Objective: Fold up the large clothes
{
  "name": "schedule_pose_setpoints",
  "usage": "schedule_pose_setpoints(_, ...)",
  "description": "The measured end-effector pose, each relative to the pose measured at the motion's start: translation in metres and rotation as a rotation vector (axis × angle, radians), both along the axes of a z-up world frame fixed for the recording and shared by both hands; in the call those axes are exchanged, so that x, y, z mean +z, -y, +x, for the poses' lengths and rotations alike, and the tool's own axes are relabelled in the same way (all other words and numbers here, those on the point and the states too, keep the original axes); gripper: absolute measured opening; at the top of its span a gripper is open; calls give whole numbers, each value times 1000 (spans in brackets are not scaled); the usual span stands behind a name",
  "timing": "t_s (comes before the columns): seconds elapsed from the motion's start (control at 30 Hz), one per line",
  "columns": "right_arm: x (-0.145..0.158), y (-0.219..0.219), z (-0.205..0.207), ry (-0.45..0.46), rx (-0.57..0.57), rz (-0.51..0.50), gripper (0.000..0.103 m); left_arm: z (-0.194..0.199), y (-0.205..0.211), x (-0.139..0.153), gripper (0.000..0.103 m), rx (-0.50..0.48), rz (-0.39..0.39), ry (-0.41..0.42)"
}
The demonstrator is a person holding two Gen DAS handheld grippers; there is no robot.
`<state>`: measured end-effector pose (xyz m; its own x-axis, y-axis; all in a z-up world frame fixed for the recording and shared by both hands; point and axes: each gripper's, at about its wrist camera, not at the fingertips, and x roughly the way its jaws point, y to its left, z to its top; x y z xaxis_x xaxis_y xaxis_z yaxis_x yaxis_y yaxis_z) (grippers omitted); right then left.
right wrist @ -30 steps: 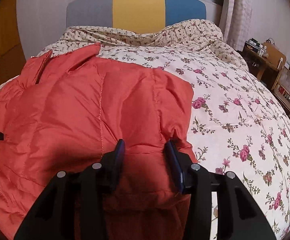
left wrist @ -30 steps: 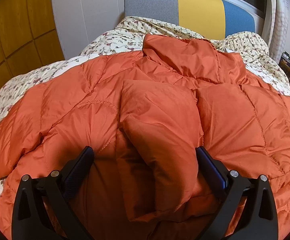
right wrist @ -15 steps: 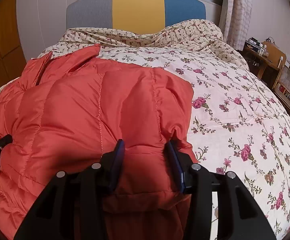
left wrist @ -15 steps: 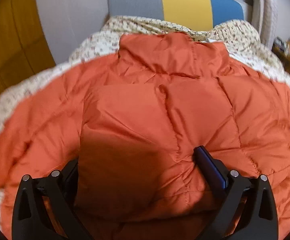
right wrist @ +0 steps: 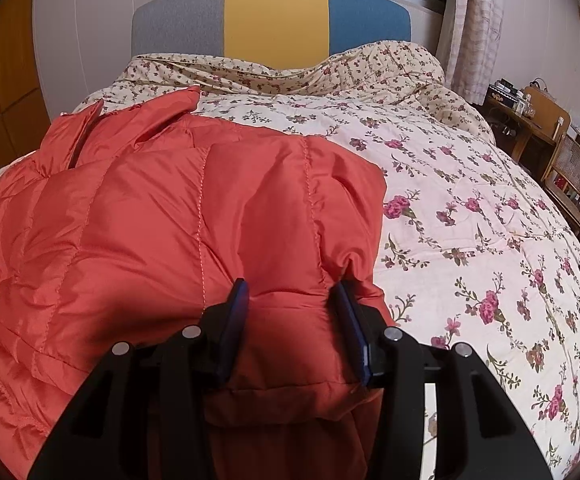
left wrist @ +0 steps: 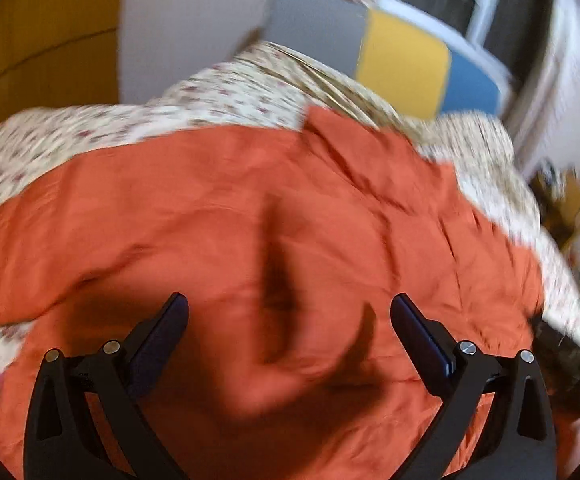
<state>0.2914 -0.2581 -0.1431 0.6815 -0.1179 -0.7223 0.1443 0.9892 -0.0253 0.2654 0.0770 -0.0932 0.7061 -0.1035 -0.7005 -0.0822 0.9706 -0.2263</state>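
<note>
On floral quilt (right wrist: pixel 470 200), right claw (right wrist: pixel 290 304) pinches orange jacket (right wrist: pixel 170 220) (hem edge).

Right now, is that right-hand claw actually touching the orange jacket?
Touching. The right wrist view shows the right gripper with both blue pads pressed into a puffy fold of the orange jacket, which bulges between them.

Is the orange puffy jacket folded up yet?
Partly. The orange jacket has one side folded over, but it lies wide across the bed.

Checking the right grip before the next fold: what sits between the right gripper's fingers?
In the right wrist view, a bunched fold of the orange puffer jacket fills the gap of the right gripper.
</note>
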Motion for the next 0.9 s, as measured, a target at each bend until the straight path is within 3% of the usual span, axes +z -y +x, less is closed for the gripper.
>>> schedule_pose_setpoints(0.13,0,1,0,0,0,-2,45,-23,-61,14,100,157,-37,31)
schedule_pose_setpoints(0.33,0,0,0,2,-1,1,46,-61,-148,7,100,397,-57,5)
schedule_pose_setpoints(0.57,1,-3,0,3,-8,-7,47,-118,-224,-16,100,670,-217,-7)
schedule_pose_setpoints(0.63,1,-3,0,3,-7,-5,47,-130,-237,-24,100,718,-272,-15)
schedule_pose_setpoints(0.9,0,-3,0,4,-8,-4,48,-144,-258,-28,100,747,-393,66)
